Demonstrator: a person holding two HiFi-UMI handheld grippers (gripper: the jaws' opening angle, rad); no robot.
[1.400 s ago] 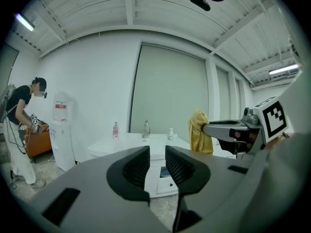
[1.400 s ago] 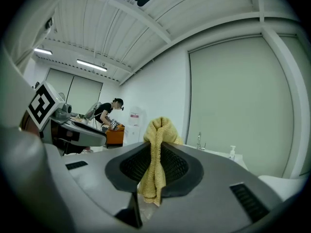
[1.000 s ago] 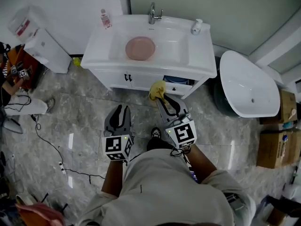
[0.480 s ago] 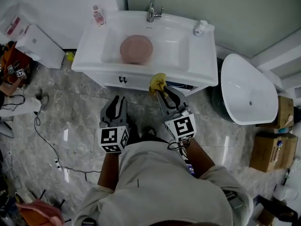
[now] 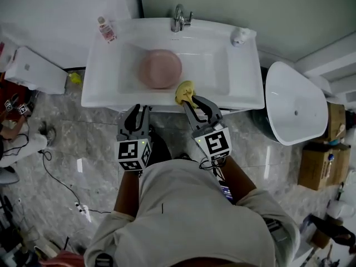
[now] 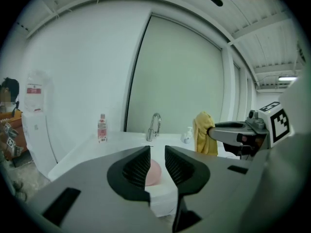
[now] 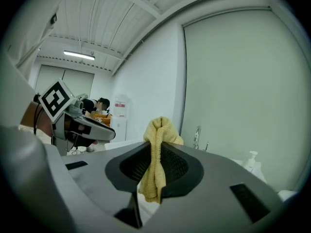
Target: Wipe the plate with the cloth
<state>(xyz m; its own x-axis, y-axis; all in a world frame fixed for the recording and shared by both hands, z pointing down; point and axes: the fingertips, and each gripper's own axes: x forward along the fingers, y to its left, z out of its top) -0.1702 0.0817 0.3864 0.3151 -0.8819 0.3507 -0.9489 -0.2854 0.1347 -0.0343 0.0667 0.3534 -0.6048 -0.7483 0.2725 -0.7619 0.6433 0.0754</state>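
The person stands right at the white sink (image 5: 245,88), both grippers held out in front over its near edge. The right gripper (image 5: 191,99) is clenched on the yellow cloth (image 5: 184,90): its own view shows the 2 jaws pressed in on the bunched fabric, a fold poking up above the tips and the rest hanging down below them. From the head view, that cloth sits just at the front rim of the sink, near the plate (image 5: 160,69) but not touching it. The pink plate lies flat in the basin, a little left of centre, below the tap (image 5: 179,16). The left gripper (image 5: 140,111) hangs beside the right one, tips just short of the sink's front edge, and it is released: its jaws stand a narrow gap apart with nothing held, and through that gap its own view catches a sliver of the pink plate beyond. Up on the back ledge, a small clear bottle (image 5: 104,28) with a pink label stands at the left corner and a white soap dispenser (image 5: 240,35) at the right. The 2 grippers are close together, side by side, not touching.
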